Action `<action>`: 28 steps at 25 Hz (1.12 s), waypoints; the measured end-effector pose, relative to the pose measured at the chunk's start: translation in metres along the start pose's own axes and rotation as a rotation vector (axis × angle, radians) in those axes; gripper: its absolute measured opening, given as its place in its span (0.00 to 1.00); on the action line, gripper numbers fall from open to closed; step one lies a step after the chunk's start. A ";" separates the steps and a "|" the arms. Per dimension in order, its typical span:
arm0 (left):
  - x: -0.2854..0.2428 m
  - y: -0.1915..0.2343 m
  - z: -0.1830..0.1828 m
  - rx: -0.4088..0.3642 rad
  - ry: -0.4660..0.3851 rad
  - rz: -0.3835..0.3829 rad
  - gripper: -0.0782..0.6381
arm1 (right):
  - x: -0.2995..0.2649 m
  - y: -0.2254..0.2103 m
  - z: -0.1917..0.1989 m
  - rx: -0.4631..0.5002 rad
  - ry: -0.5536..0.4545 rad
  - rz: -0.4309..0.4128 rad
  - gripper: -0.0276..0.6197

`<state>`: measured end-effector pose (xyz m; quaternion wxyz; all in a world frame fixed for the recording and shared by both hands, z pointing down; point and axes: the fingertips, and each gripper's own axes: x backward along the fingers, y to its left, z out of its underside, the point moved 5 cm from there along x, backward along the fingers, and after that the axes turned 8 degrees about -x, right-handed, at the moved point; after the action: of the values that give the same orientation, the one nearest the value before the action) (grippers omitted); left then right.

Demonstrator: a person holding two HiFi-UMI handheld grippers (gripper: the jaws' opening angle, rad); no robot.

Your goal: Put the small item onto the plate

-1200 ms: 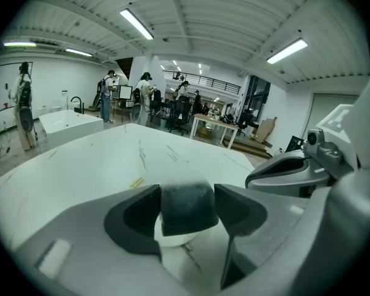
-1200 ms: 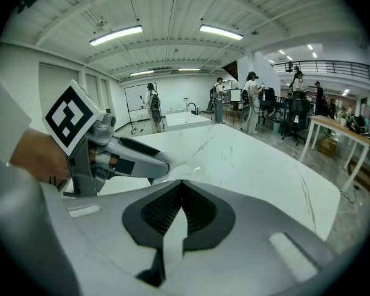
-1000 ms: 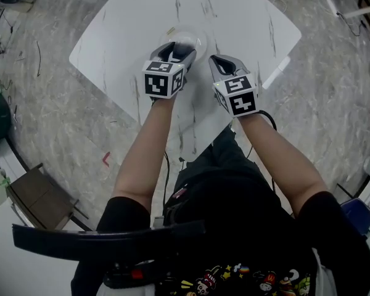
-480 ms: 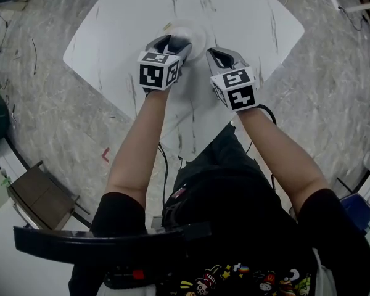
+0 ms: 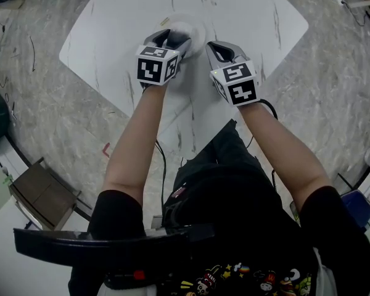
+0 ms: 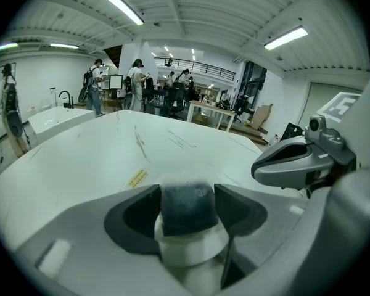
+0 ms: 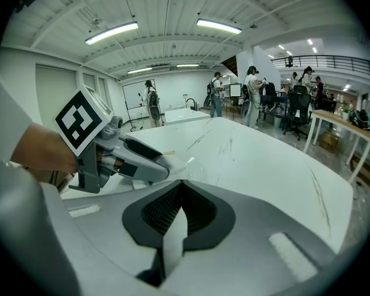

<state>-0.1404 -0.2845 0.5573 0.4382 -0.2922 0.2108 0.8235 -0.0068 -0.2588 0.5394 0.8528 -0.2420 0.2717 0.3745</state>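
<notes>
My left gripper (image 6: 186, 196) is clamped on the small dark item (image 6: 186, 213), with a jaw pressed to each side of it. It holds the item over the plate (image 5: 195, 28) near the middle of the table (image 5: 246, 5). I can't tell whether item and plate touch. My right gripper (image 7: 180, 187) sits just to the right, jaws together on nothing.

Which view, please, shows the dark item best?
The left gripper view: the small dark item sits clamped in the jaws of the left gripper. The head view mostly hides it behind that gripper; the right gripper view shows only the gripper's side.
</notes>
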 end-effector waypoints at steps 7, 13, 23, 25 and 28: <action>-0.007 0.000 0.002 -0.010 0.016 0.002 0.50 | -0.005 -0.006 0.004 -0.008 0.009 0.001 0.08; -0.008 0.002 0.002 -0.013 0.020 0.001 0.50 | -0.009 -0.010 0.007 -0.019 0.019 0.011 0.08; -0.010 0.003 0.002 -0.024 0.042 0.014 0.50 | -0.010 -0.008 0.008 -0.020 0.021 0.014 0.08; -0.010 0.003 0.001 -0.027 0.046 0.012 0.50 | -0.010 -0.007 0.007 -0.022 0.017 0.014 0.08; -0.010 0.003 0.001 -0.030 0.050 0.009 0.50 | -0.010 -0.007 0.007 -0.023 0.014 0.014 0.08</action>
<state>-0.1386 -0.2913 0.5652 0.4245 -0.3184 0.2107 0.8210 -0.0056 -0.2640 0.5526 0.8455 -0.2525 0.2752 0.3816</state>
